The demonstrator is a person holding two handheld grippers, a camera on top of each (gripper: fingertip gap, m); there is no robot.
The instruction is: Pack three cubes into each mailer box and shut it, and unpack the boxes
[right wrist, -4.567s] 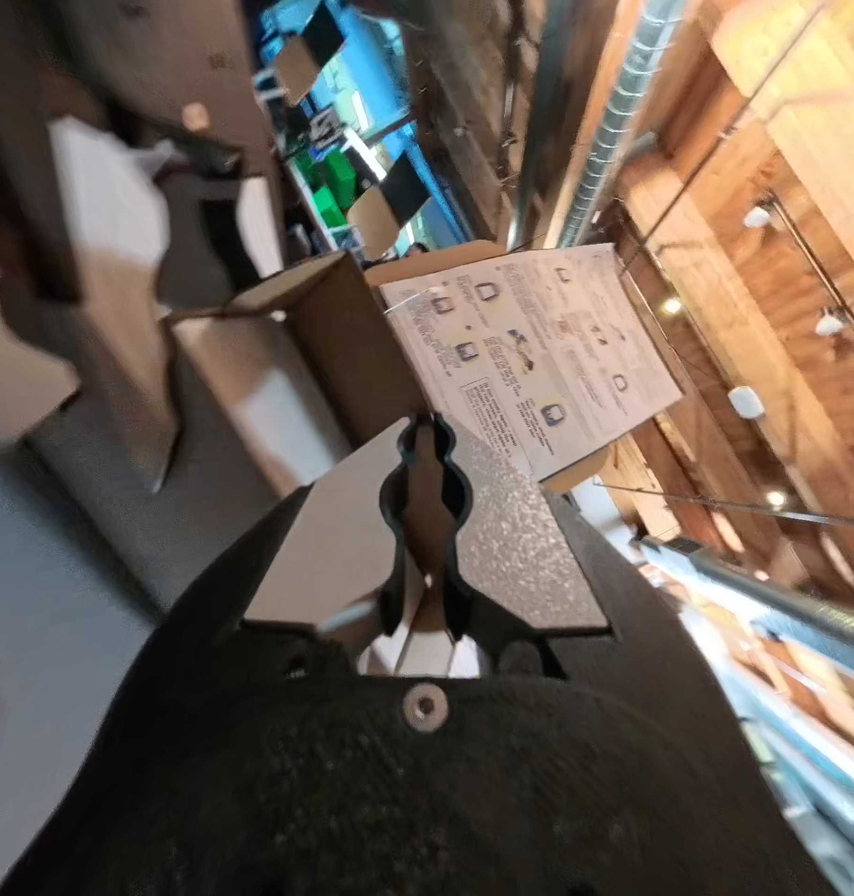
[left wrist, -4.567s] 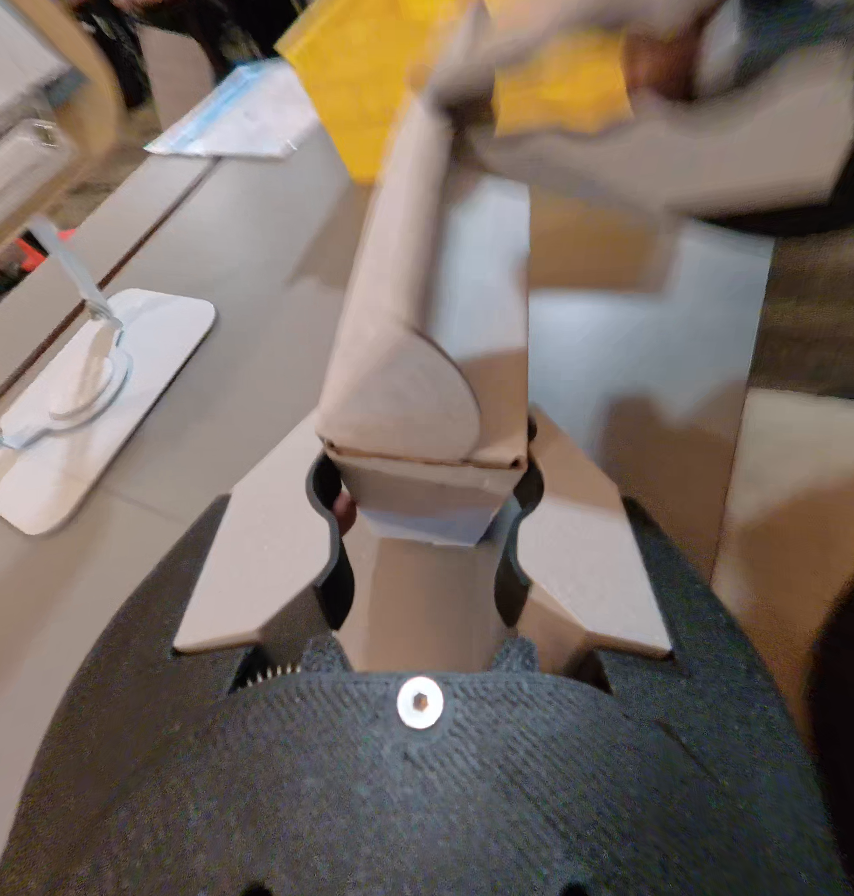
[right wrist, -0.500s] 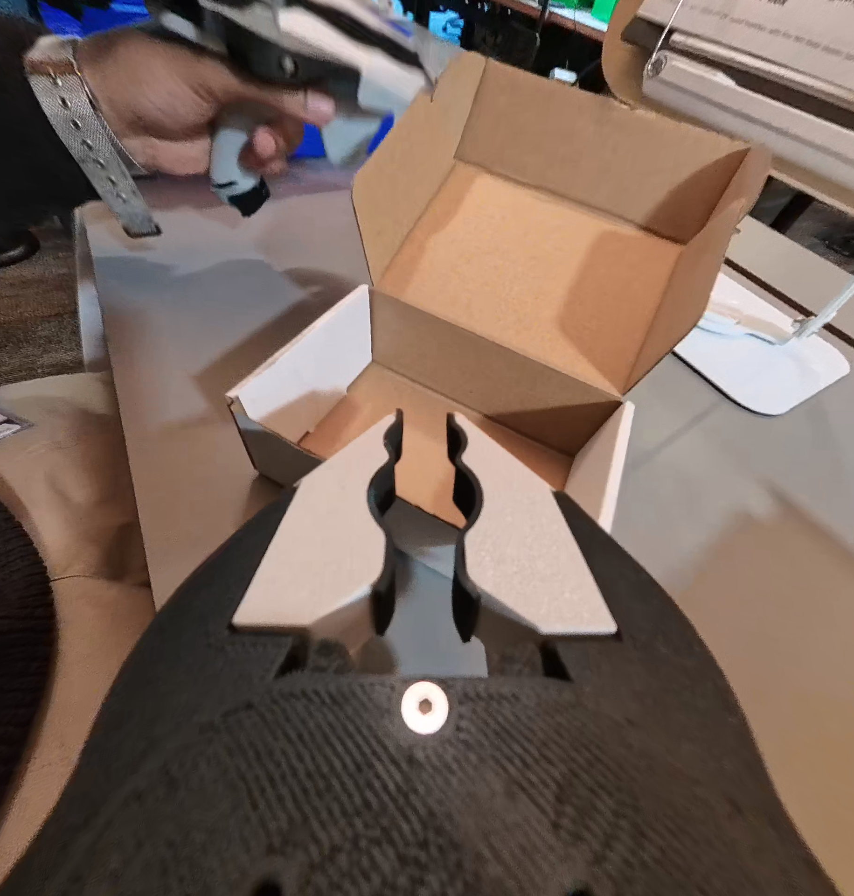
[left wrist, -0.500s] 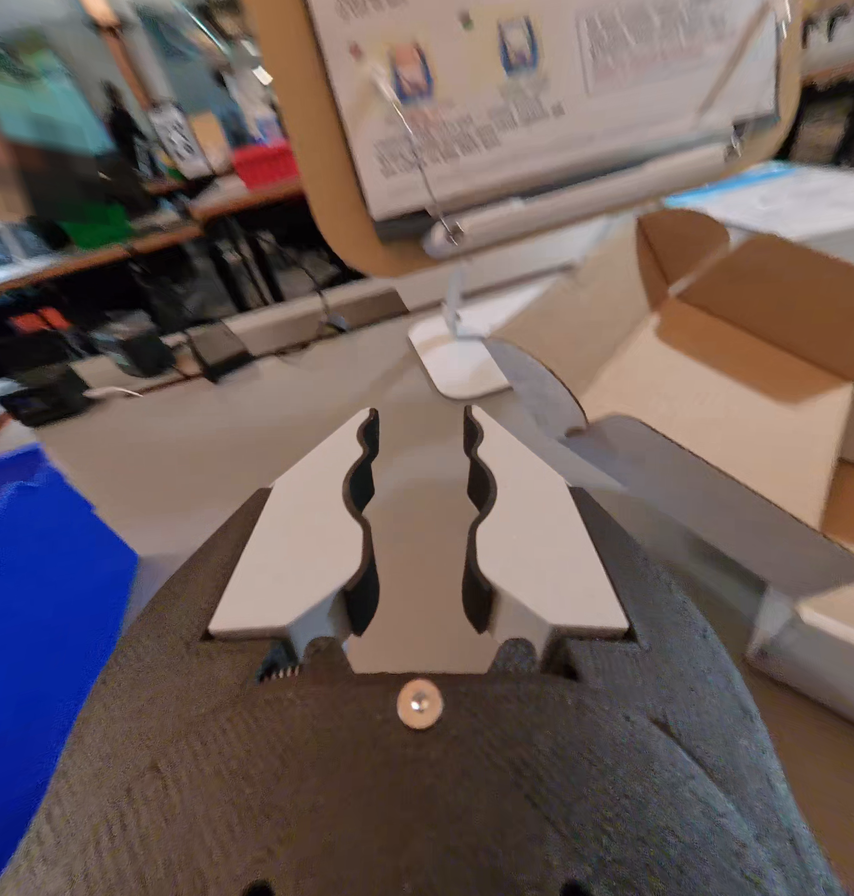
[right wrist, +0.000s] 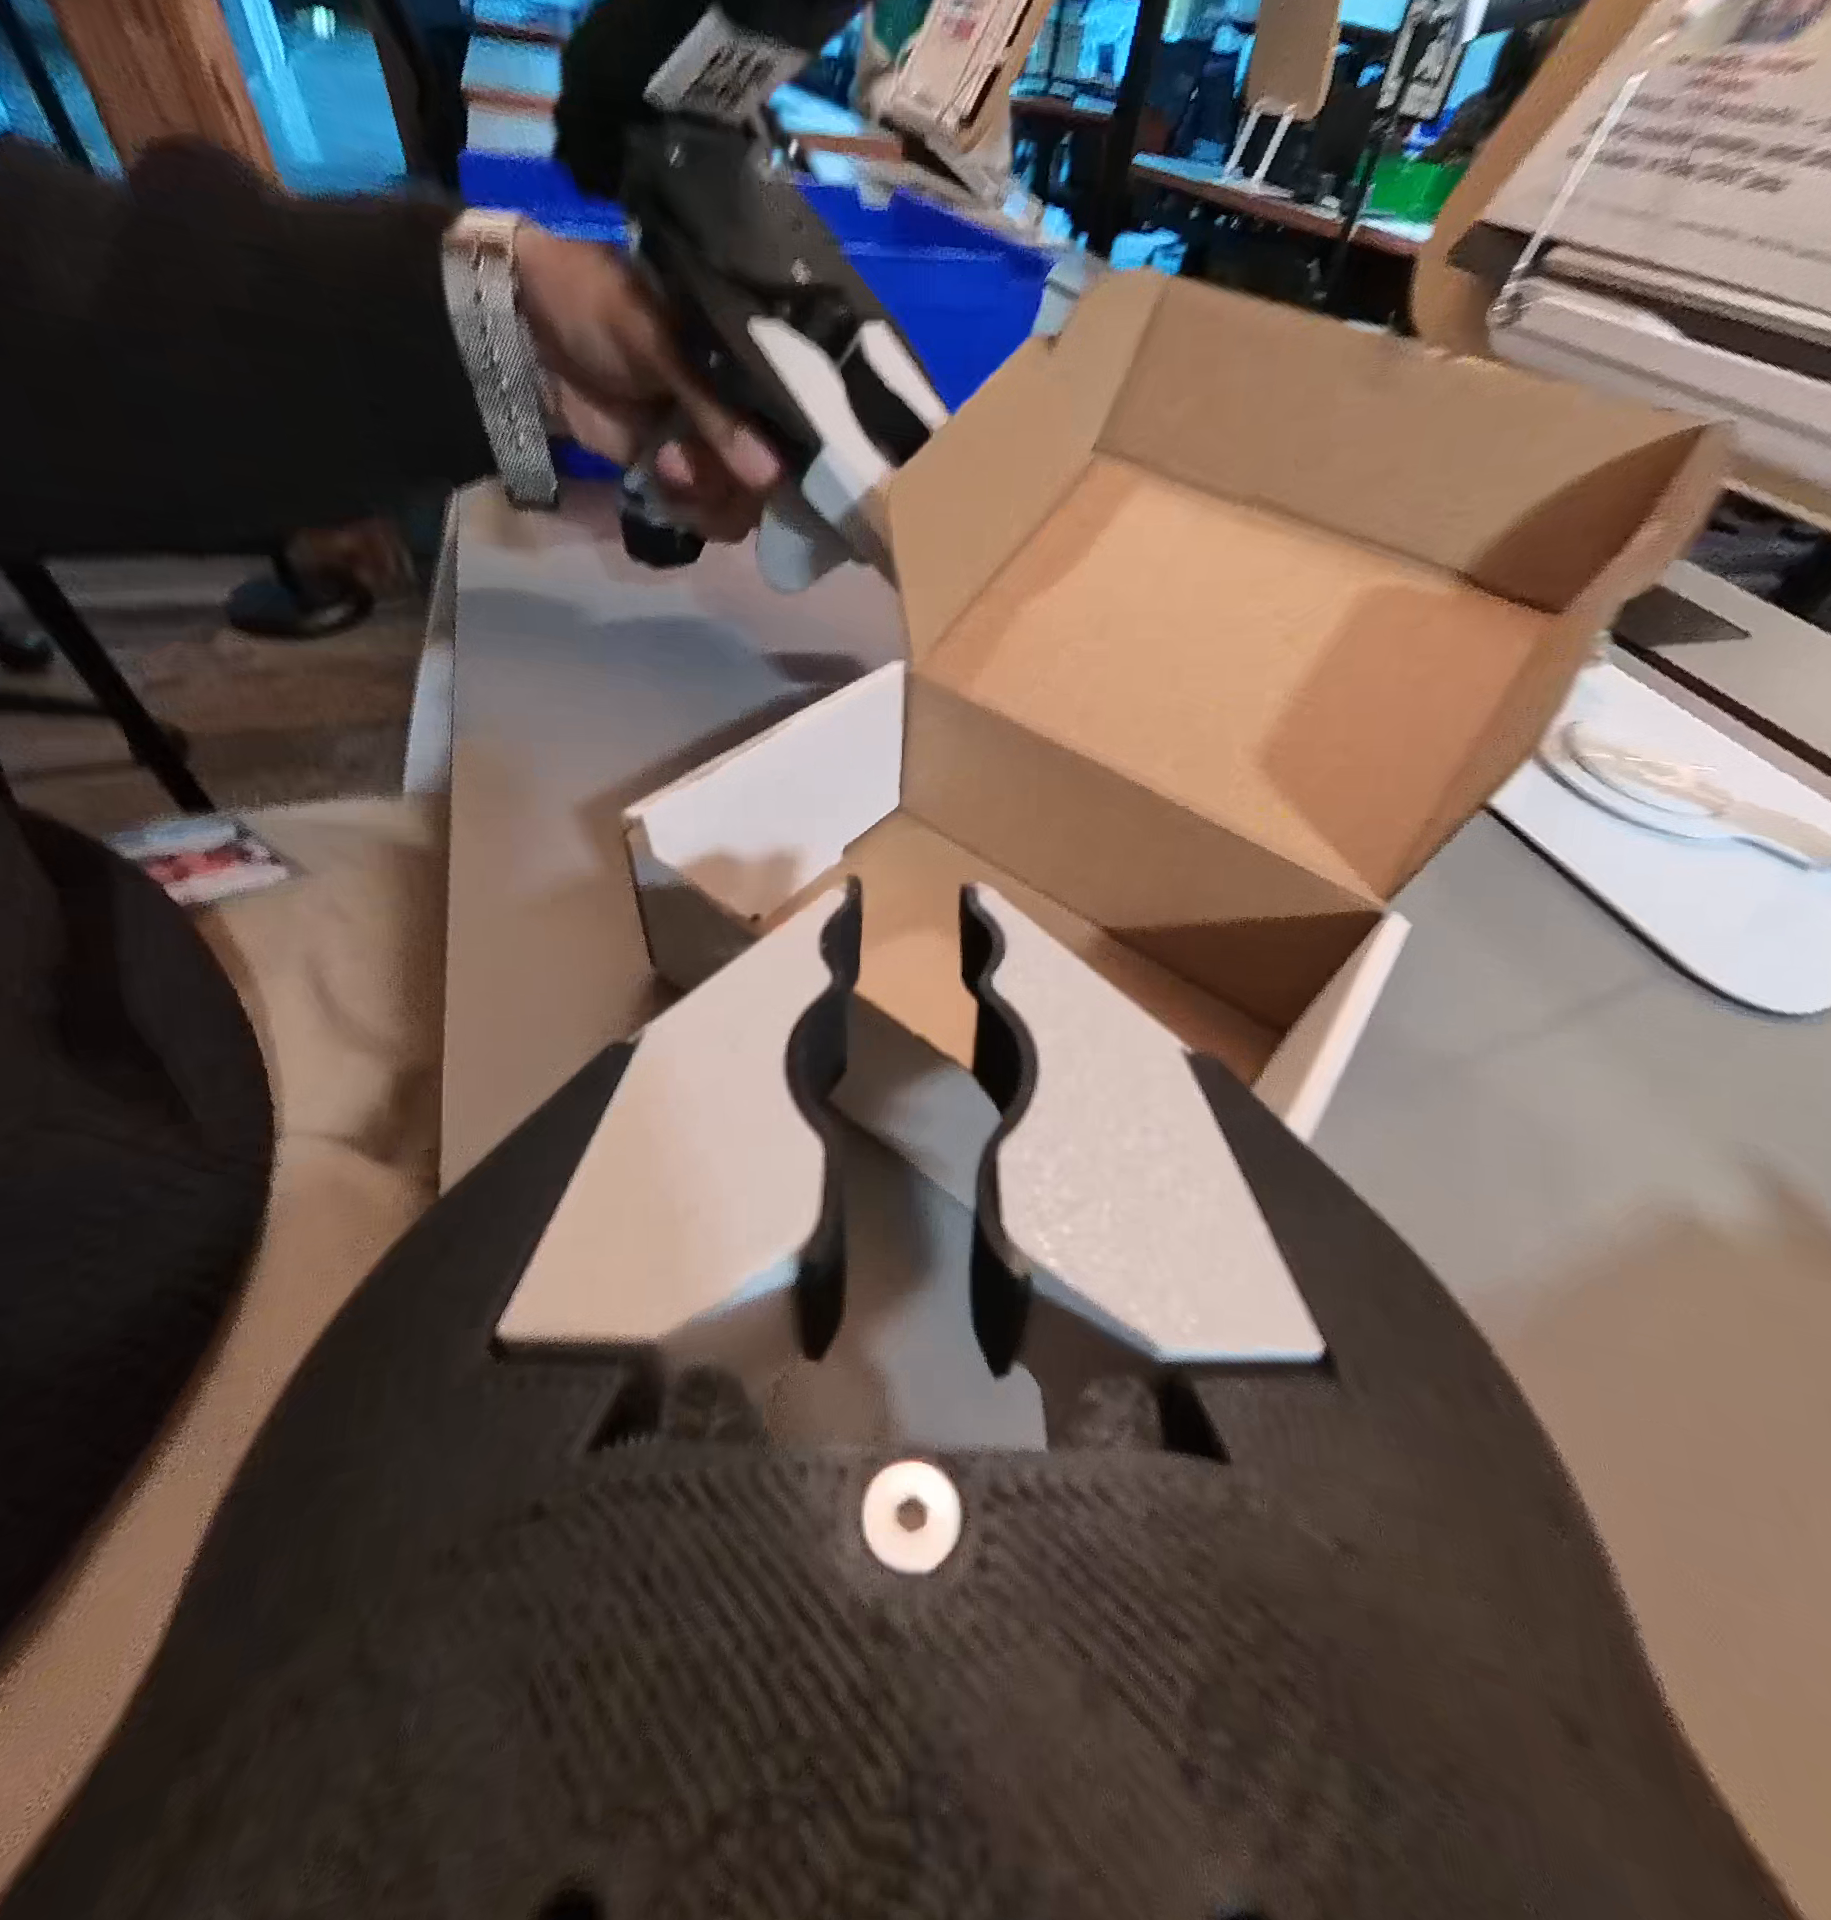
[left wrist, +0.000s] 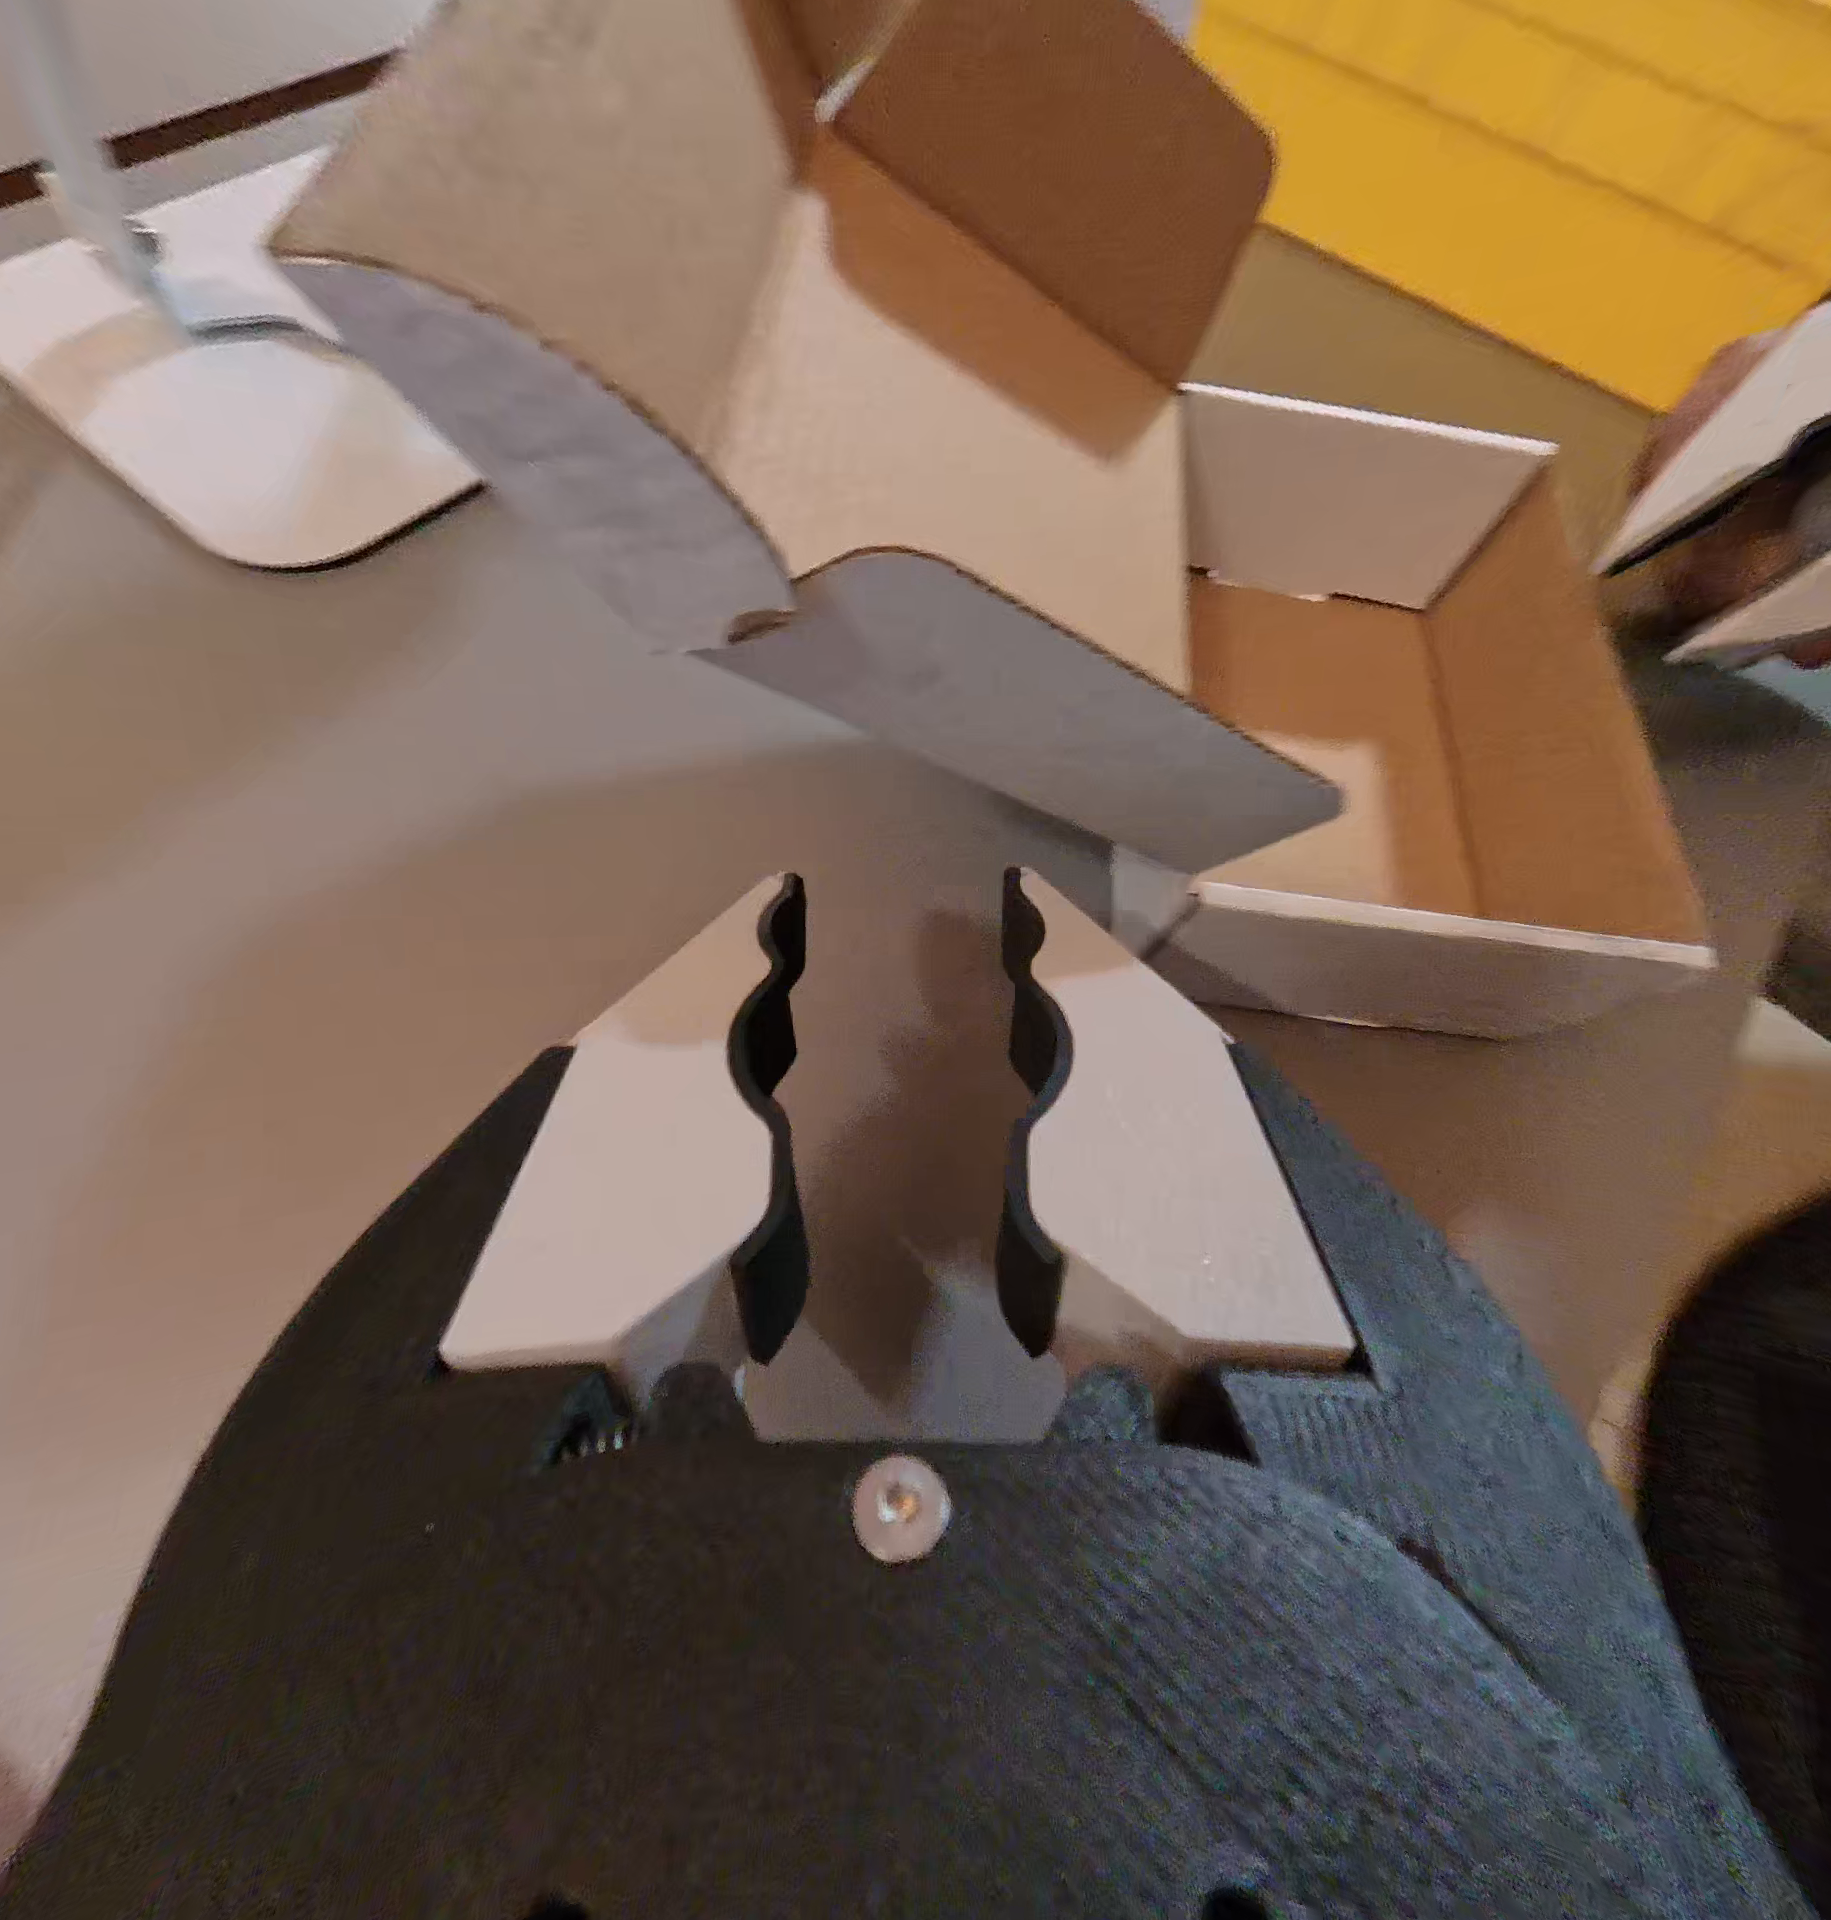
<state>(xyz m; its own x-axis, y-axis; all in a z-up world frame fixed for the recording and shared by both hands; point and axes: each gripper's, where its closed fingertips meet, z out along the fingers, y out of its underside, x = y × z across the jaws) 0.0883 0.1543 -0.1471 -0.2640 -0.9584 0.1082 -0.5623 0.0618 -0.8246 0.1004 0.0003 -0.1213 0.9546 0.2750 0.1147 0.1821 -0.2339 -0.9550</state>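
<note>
One mailer box (right wrist: 776, 790), white outside and brown inside, stands open on the grey table with its lid (right wrist: 1254, 644) raised. What I can see of its inside is empty, and no cubes are in view. My right gripper (right wrist: 909, 899) is open, with the box's near wall showing between its fingers. My left gripper (left wrist: 900, 883) is open and empty, just below the lid's grey tuck flap (left wrist: 994, 727). The left gripper (right wrist: 869, 447) also shows in the right wrist view, held by a hand beside the lid's left edge. The right gripper (left wrist: 1742, 540) shows at the box's (left wrist: 1358, 499) far side.
A white stand base (right wrist: 1721, 883) sits right of the box and carries a clipboard with papers (right wrist: 1721, 208). It shows in the left wrist view too (left wrist: 215, 416). A yellow bin (left wrist: 1513, 135) stands behind the box. A blue bin (right wrist: 942, 281) stands beyond the table's left end. The grippers' ends are close to 15 cm from one another.
Earlier both grippers held the box in the air; now it stands on the table and both are open. In the last half second the left gripper swung toward the lid flap.
</note>
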